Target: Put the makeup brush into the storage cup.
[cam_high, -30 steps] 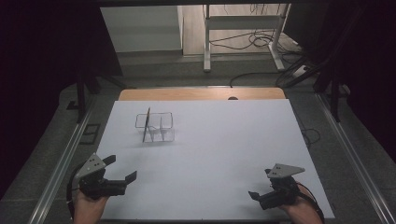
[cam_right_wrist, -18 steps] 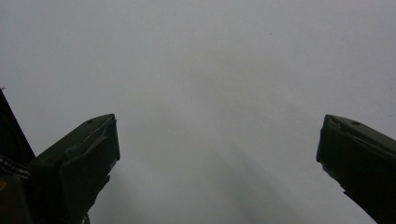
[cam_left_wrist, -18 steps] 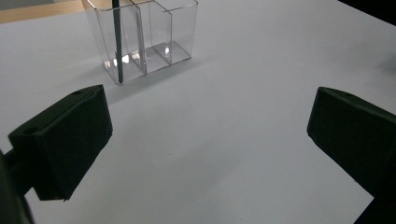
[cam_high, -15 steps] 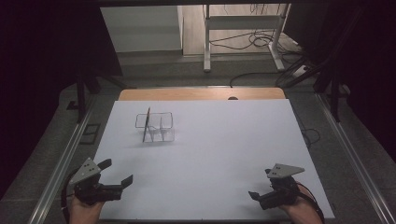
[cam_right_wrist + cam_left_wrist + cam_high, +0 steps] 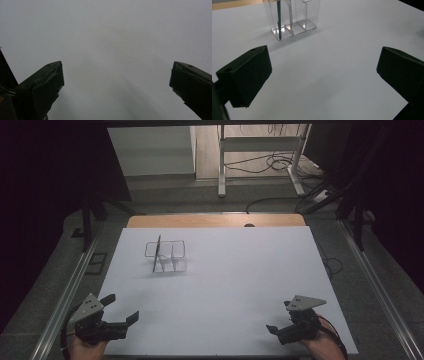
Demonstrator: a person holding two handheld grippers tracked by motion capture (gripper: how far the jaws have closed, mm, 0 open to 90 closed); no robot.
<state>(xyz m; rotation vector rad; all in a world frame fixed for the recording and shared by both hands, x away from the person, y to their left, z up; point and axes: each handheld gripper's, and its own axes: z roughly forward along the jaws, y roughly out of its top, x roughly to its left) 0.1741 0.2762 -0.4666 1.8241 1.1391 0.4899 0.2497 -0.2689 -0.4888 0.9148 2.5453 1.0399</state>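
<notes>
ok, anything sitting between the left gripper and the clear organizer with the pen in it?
Nothing visible. The left gripper, jaws open, faces the clear organizer across bare white table. The dark pen stands in the organizer's left compartment.

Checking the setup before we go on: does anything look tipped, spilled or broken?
Nothing stands out. The clear organizer stands upright on the white table, a dark pen upright in one compartment. Both tongs are open and hold nothing.
</notes>
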